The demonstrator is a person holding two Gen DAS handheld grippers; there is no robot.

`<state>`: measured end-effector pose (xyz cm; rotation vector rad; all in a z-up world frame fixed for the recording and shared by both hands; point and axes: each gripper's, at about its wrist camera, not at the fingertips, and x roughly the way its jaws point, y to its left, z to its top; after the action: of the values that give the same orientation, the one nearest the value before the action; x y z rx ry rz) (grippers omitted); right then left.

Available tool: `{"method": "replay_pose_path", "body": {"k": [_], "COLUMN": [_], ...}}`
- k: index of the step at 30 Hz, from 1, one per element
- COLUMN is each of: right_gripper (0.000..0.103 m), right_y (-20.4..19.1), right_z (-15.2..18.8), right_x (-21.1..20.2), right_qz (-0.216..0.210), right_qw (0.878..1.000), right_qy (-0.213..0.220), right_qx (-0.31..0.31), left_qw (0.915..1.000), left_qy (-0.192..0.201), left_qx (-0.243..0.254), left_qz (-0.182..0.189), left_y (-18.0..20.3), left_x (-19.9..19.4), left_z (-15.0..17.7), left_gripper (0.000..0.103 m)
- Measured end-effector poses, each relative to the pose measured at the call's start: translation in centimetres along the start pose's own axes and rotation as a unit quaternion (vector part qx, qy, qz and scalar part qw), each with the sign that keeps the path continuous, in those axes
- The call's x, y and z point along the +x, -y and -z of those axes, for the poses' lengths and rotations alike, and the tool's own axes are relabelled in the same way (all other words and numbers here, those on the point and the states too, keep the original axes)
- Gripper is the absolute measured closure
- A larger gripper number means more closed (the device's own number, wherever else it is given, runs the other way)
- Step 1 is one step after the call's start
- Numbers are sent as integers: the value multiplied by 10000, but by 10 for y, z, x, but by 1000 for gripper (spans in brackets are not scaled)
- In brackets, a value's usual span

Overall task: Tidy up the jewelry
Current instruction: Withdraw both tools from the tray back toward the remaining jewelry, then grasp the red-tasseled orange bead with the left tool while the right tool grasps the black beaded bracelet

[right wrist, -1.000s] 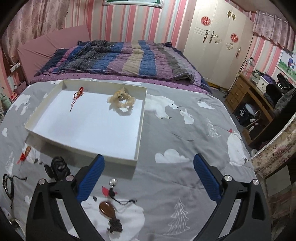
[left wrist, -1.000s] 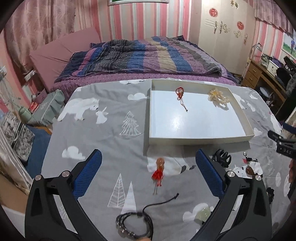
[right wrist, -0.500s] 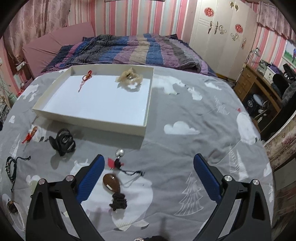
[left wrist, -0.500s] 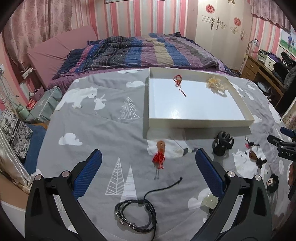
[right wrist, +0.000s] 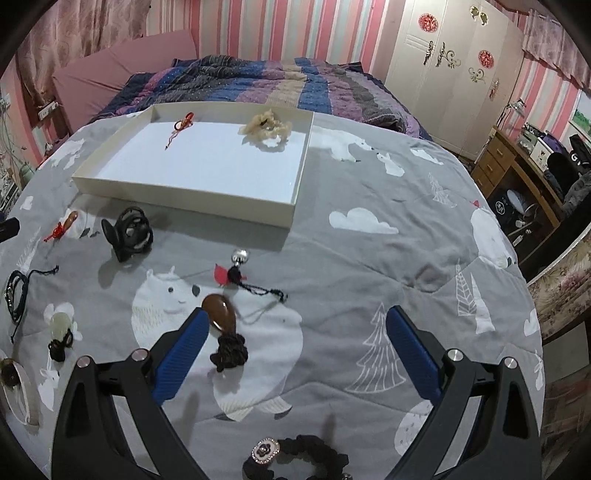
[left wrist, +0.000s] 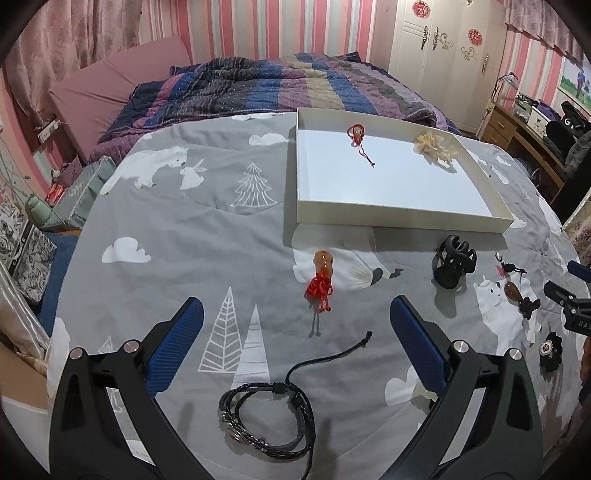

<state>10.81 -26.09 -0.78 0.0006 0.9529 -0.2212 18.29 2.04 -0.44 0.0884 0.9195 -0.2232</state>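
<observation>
Two pieces lie in the tray (left wrist: 402, 218) – a red cord (left wrist: 357, 134) and a cream scrunchie (left wrist: 436, 146), far ahead of both tongs. Most remains outside: bracelet (left wrist: 267, 421) between the wide-apart left tongs (left wrist: 291, 325), brown pendant (right wrist: 221, 314) by the empty, spread right tongs (right wrist: 297, 332), claw clip (right wrist: 129, 232) ahead-left.

White tray (left wrist: 399, 218) on a grey bedspread (left wrist: 184, 229) printed with white bears, clouds and trees; red tassel charm (left wrist: 322, 280), black braided bracelet (left wrist: 269, 421), black hair claw (left wrist: 452, 266), brown pendant (right wrist: 221, 313), pink-striped walls (right wrist: 266, 33)
</observation>
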Motion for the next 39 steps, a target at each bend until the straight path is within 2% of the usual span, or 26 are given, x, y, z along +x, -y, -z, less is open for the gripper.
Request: {"method": "replay_pose_path", "body": {"k": [9, 19, 22, 24, 26, 30, 32, 35, 39], "right_gripper": [7, 7, 7, 12, 25, 28, 35, 46, 47], "right_y": [4, -12, -18, -19, -21, -26, -28, -28, -26], "right_z": [5, 16, 16, 16, 15, 15, 15, 16, 15], "right_x": [7, 14, 16, 19, 23, 30, 34, 40, 43], "right_qz": [-71, -216, -121, -193, -335, -422, -438, -536, -555], "right_qw": [9999, 9995, 9995, 9993, 9987, 9979, 9975, 9967, 9967], "right_qy": [-68, -197, -206, -239, -334, -438, -492, -582, -582], "right_qx": [70, -110, -194, -198, -180, -203, -234, -197, -114], "left_qw": [10000, 9997, 9996, 9993, 9989, 9984, 9981, 9971, 9954], "left_qy": [-75, -201, -234, -307, -403, -464, -504, -633, -842], "left_qx": [30, 76, 114, 157, 180, 247, 285, 292, 267], "left_qz": [43, 117, 113, 126, 173, 205, 216, 311, 370], "left_y": [4, 7, 9, 10, 12, 15, 16, 16, 15], "left_x": [4, 11, 16, 22, 28, 39, 45, 56, 74], "left_z": [6, 13, 14, 14, 14, 10, 7, 3, -1], "left_gripper": [4, 7, 8, 12, 17, 18, 18, 24, 39]}}
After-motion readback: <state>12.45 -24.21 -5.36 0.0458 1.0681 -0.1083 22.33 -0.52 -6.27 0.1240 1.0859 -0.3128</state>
